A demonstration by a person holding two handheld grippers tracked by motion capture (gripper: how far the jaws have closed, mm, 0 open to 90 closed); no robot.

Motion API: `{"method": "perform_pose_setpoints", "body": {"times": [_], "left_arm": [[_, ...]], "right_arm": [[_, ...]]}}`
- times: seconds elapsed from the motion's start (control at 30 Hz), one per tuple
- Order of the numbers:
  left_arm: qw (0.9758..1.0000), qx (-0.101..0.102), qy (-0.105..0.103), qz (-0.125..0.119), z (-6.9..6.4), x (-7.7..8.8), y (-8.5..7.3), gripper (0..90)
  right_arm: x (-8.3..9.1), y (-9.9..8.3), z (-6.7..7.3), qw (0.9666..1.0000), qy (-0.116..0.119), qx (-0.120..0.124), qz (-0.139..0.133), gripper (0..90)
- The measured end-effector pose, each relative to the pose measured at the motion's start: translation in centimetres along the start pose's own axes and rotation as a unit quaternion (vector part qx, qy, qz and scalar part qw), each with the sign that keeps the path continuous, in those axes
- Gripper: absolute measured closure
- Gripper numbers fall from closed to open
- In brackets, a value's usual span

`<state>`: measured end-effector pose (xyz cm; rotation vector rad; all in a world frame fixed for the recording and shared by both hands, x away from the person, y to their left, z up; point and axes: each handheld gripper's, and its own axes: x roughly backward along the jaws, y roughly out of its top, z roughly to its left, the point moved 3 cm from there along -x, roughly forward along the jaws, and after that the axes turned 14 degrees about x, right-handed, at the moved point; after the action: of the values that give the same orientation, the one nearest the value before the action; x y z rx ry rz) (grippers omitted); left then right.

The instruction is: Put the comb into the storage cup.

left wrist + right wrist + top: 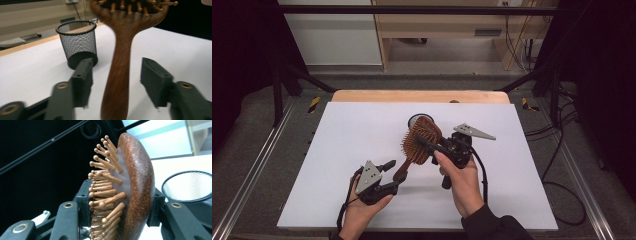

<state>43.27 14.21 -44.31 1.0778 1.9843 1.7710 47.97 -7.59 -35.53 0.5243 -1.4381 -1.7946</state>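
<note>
A brown wooden hairbrush [422,141] with wooden pins hangs above the white table top. My right gripper [425,143] is shut on its oval head, one jaw on the pin side and one on the smooth back [136,182]. In the right gripper view, that gripper [120,195] clamps the head edge-on. My left gripper [391,176] is open at the brush's handle [120,75]. The handle runs between the left gripper's [116,62] jaws with a gap on each side. A black mesh cup [78,42] stands upright on the table beyond the brush.
The white sheet [362,130] covers the table, with a wooden strip [419,96] along its far edge. The mesh cup [416,119] sits just behind the brush head, near the sheet's middle, and its rim [187,186] lies close to the right gripper. Black frame bars flank the table.
</note>
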Motion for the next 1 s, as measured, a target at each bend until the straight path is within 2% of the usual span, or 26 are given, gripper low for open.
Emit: {"method": "perform_pose_setpoints", "body": {"times": [0.17,0.27,0.33,0.53,0.67,0.8,1.0], "left_arm": [[0.9999,0.008,0.007,-0.010,0.1,-0.1,0.1,24.6],[0.9997,0.017,0.013,-0.014,0.2,-0.1,0.2,11.6],[0.9996,0.018,0.015,-0.017,0.4,0.0,0.3,7.5],[0.9991,0.020,0.014,-0.034,1.2,0.8,0.6,4.2],[0.9983,0.018,0.032,-0.044,2.3,1.5,0.9,4.1],[0.9972,0.026,0.047,-0.052,3.6,2.4,1.1,4.1],[0.9943,0.034,0.075,-0.069,5.5,4.5,1.3,4.1]], "right_arm": [[1.2,0.5,-1.4,0.9999,-0.013,-0.004,-0.001,51.3],[2.0,0.4,-2.2,0.9998,-0.018,-0.009,-0.007,51.3],[2.5,0.5,-2.6,0.9996,-0.022,-0.013,-0.013,51.3],[3.9,0.9,-4.0,0.9988,-0.039,-0.018,-0.024,51.2],[4.6,0.9,-4.9,0.9984,-0.050,-0.015,-0.022,51.2],[5.3,1.1,-5.7,0.9979,-0.062,-0.011,-0.017,51.2],[6.2,1.8,-6.8,0.9968,-0.079,-0.005,-0.013,51.2]]}}
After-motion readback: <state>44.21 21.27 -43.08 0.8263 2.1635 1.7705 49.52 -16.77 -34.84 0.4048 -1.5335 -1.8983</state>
